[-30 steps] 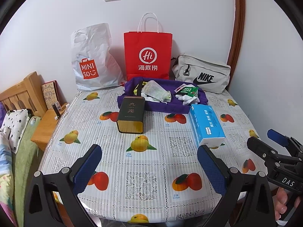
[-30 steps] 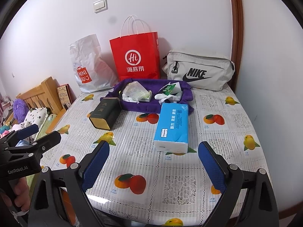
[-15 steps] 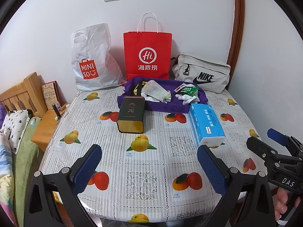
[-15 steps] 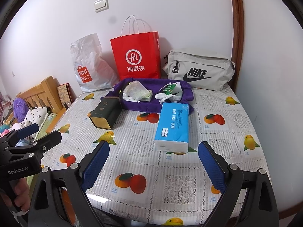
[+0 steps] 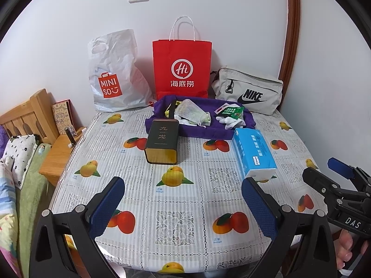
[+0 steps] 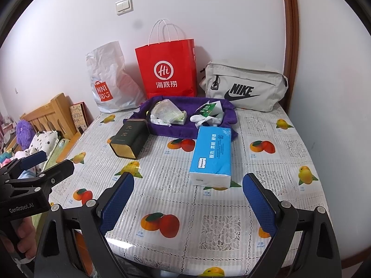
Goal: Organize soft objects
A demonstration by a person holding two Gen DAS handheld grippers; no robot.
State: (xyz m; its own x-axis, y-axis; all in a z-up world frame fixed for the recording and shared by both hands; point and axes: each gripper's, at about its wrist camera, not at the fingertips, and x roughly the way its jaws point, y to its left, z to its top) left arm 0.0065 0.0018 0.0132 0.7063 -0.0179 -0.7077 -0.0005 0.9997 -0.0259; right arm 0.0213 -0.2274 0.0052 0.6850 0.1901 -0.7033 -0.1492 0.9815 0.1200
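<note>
Both claws spread, nothing gripped.
Left claw (image 5: 183, 199) and right claw (image 6: 187, 197) hover over the counter (image 5: 139, 199); squeezing the tissue pack (image 6: 212, 155) could crush it.

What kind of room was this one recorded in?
Most likely a bedroom at home. A wooden headboard with a flowered pillow sits left of the table, which wears a fruit-print cover, and shopping bags lean on the wall behind it.
</note>
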